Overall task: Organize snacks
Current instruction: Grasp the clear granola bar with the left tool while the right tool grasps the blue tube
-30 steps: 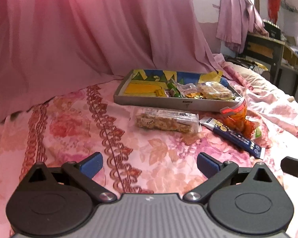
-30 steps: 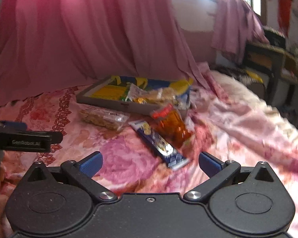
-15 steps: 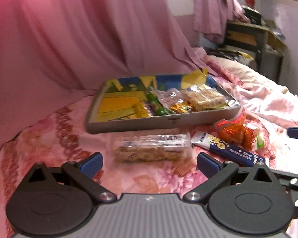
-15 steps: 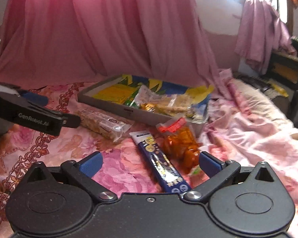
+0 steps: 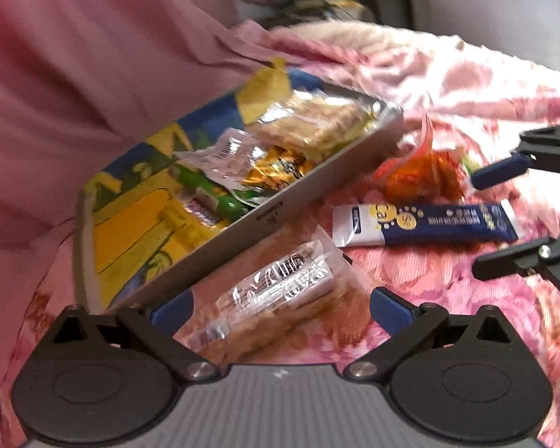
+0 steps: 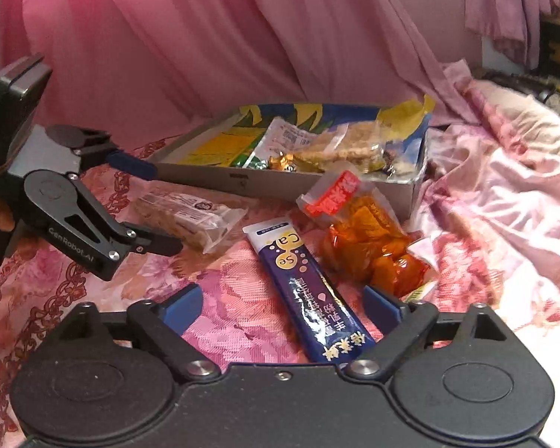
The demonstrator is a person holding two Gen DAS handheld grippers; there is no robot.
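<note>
Both grippers are reaching for loose snacks on the bed beside the tray (image 6: 317,186); the left gripper (image 5: 276,308), jaws spread, frames the clear cereal bar (image 5: 280,291); the right gripper (image 6: 283,308), jaws closing but not yet touching, straddles the blue sachet (image 6: 310,291); next each must pinch and lift into the tray.

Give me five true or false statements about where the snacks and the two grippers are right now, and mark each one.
1. The dark blue sachet lies inside the tray. False: it lies on the floral bedspread, outside the tray.
2. The right gripper has the blue sachet between its jaws, which are closing but not yet pressing on it. True.
3. The orange snack bag lies beside the blue sachet on the bedspread. True.
4. The left gripper is clamped on the green packet in the tray. False: its jaws stand open around the clear-wrapped cereal bar on the bedspread.
5. The tray holds no snacks. False: several wrapped snacks lie in it.
</note>
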